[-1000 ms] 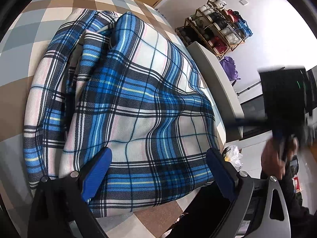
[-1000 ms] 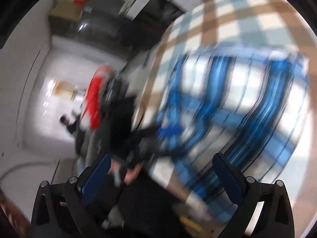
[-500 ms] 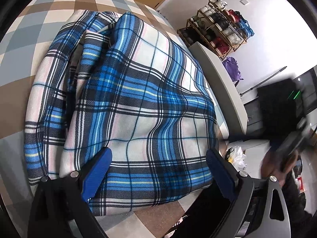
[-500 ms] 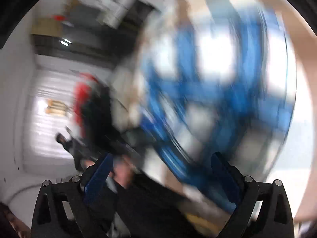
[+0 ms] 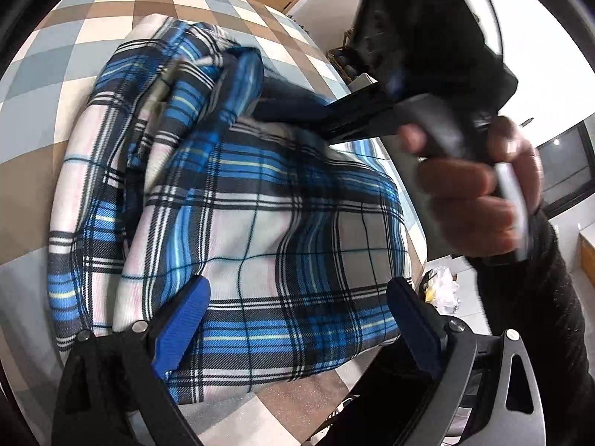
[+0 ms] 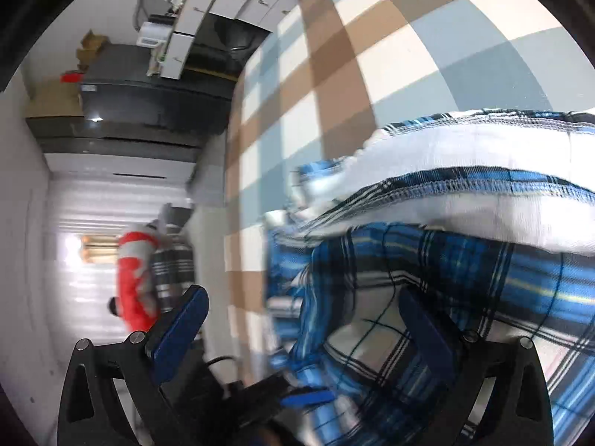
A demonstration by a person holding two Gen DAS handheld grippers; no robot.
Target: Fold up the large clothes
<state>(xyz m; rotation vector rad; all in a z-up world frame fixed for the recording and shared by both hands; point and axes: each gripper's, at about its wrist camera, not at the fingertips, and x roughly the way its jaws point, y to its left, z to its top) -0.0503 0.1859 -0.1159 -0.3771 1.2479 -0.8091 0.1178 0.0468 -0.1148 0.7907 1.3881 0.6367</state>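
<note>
A blue, white and black plaid garment (image 5: 260, 193) lies folded in a thick bundle on the checkered tablecloth (image 5: 93, 37). My left gripper (image 5: 297, 319) hovers open over the bundle's near edge, nothing between its blue pads. A hand (image 5: 472, 193) brings the right gripper (image 5: 267, 107) in from the upper right, its tips at the bundle's far fold. In the right wrist view the right gripper (image 6: 301, 330) is open, one finger over the plaid garment (image 6: 465, 260) and the other off the tablecloth (image 6: 353, 55) edge. Stitched hems show close up.
The table's near corner (image 5: 297, 401) lies just under my left gripper. A plastic bag (image 5: 440, 286) sits on the floor beyond the right edge. White cabinets (image 6: 208, 11), a dark counter (image 6: 148, 100) and a person in red (image 6: 134, 271) are past the table.
The right gripper has swung in from the far right, over the bundle, to its far fold. The far fold looks lifted and rumpled. My left gripper has stayed about where it was.
</note>
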